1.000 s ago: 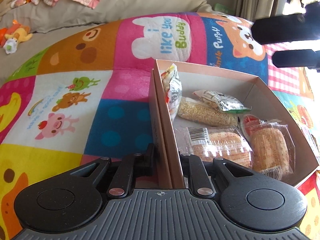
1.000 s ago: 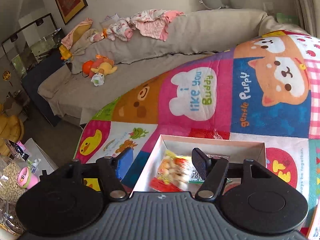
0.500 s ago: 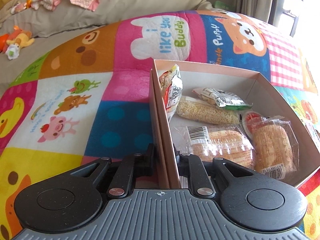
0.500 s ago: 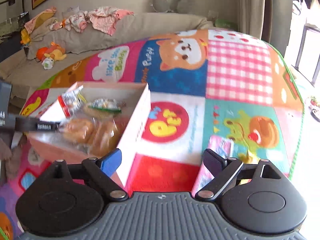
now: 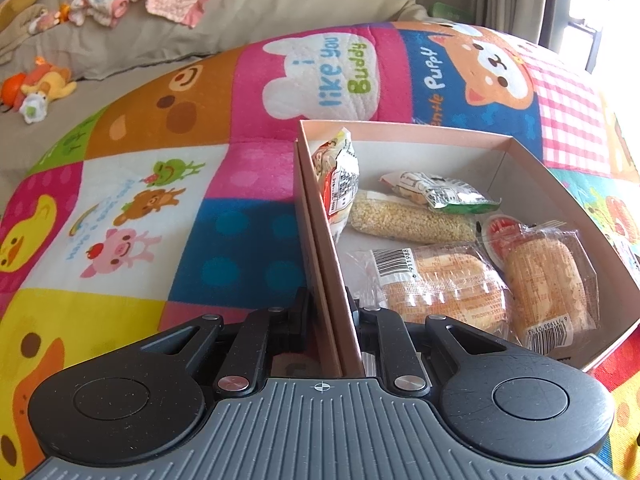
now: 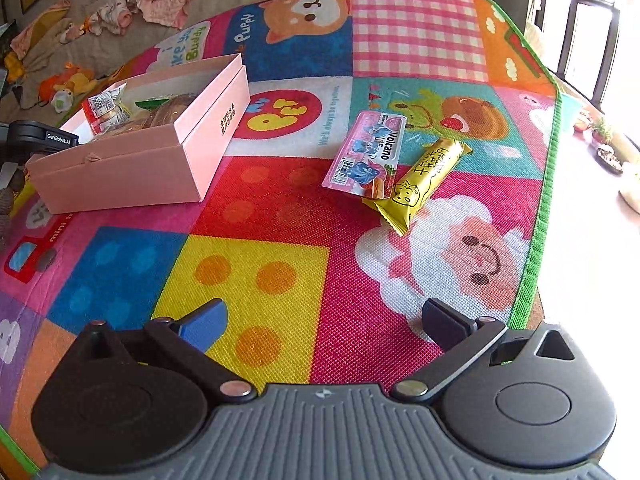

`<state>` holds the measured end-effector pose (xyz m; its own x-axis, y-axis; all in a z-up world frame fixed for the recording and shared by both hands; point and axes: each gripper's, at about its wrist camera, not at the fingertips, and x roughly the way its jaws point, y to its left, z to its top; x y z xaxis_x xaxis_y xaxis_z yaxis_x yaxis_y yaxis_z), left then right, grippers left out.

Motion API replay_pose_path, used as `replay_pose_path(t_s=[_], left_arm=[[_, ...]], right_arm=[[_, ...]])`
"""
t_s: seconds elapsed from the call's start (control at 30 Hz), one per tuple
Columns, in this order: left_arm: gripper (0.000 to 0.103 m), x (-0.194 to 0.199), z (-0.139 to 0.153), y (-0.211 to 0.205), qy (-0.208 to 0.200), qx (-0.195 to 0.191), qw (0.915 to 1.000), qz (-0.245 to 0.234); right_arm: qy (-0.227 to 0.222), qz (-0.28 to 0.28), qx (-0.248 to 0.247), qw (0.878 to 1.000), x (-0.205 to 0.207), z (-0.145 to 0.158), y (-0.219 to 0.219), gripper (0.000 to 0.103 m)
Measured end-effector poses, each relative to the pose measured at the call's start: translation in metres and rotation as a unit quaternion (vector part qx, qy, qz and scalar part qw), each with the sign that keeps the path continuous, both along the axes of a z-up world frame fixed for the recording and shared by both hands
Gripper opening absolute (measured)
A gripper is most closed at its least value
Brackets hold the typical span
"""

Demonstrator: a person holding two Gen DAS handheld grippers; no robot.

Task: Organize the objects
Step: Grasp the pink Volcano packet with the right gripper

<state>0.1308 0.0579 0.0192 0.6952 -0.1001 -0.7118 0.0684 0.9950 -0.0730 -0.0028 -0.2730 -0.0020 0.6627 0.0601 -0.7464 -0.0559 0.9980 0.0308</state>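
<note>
A pink cardboard box (image 5: pixel 532 168) lies on the colourful play mat, and my left gripper (image 5: pixel 326 300) is shut on its left wall. Inside lie two wrapped bread packets (image 5: pixel 440 284), a grain bar (image 5: pixel 408 220), a green-white packet (image 5: pixel 436 192) and a red-white packet (image 5: pixel 340 172) leaning on the wall. In the right wrist view the box (image 6: pixel 120 172) sits at the left. A pink "Volcano" packet (image 6: pixel 366 156) and a yellow snack bar (image 6: pixel 424 180) lie on the mat ahead of my right gripper (image 6: pixel 324 320). Its jaws are opening wide, with nothing between them.
The mat's green edge (image 6: pixel 536 240) runs along the right, with bare floor and small plant pots (image 6: pixel 600 136) beyond. A beige sofa (image 5: pixel 120 60) with clothes and plush toys (image 5: pixel 36 88) stands behind the mat.
My right gripper has swung from above the box to the right and down over the mat, and its jaws have spread wide. The left gripper still grips the box wall.
</note>
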Motion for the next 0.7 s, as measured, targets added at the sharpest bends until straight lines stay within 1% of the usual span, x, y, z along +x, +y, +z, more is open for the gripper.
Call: replay_pose_path(t_s=[0.17,0.23,0.27,0.3,0.33,0.4,0.43,0.47,0.5,0.57,0.63,0.7], left_arm=[[0.016,-0.002,0.000,0.001,0.003,-0.009,1.0000,0.003],[0.016,-0.002,0.001,0.002,0.004,-0.010,0.9999,0.003],[0.016,-0.001,0.001,0.002,0.005,-0.011,0.9999,0.002],[0.017,-0.001,0.001,0.003,0.006,-0.013,0.9999,0.002],[0.017,-0.001,0.001,0.003,0.007,-0.016,0.9998,0.004],[0.017,0.000,0.001,0.004,0.008,-0.021,0.9997,0.007],[0.017,0.001,0.001,0.004,0.008,-0.023,0.9997,0.008],[0.017,0.001,0.001,0.005,0.008,-0.025,0.9996,0.009],[0.017,0.001,0.001,0.005,0.008,-0.027,0.9996,0.009],[0.017,0.002,0.001,0.007,0.008,-0.032,0.9994,0.008],[0.017,0.002,0.000,0.008,0.007,-0.036,0.9993,0.007],[0.017,0.002,0.000,0.010,0.008,-0.039,0.9992,0.006]], right_arm=[[0.009,0.001,-0.002,1.000,0.003,0.001,0.001,0.103],[0.015,0.010,-0.003,1.000,0.005,0.002,0.000,0.103],[0.019,0.016,0.000,1.000,0.007,0.004,-0.001,0.103],[0.018,0.021,0.014,0.999,0.008,0.006,-0.004,0.103],[0.005,0.018,0.031,0.999,0.008,0.011,-0.009,0.103],[-0.038,-0.005,0.027,0.999,0.012,0.025,-0.014,0.103],[-0.055,-0.009,0.018,0.998,0.016,0.031,-0.015,0.101],[-0.072,-0.009,0.007,0.997,0.024,0.038,-0.015,0.096],[-0.080,-0.008,-0.003,0.997,0.032,0.042,-0.015,0.093],[-0.079,-0.003,-0.010,0.997,0.054,0.045,-0.011,0.086],[-0.076,-0.003,-0.019,0.997,0.077,0.043,-0.006,0.082],[-0.075,-0.008,-0.039,0.996,0.098,0.037,0.002,0.082]])
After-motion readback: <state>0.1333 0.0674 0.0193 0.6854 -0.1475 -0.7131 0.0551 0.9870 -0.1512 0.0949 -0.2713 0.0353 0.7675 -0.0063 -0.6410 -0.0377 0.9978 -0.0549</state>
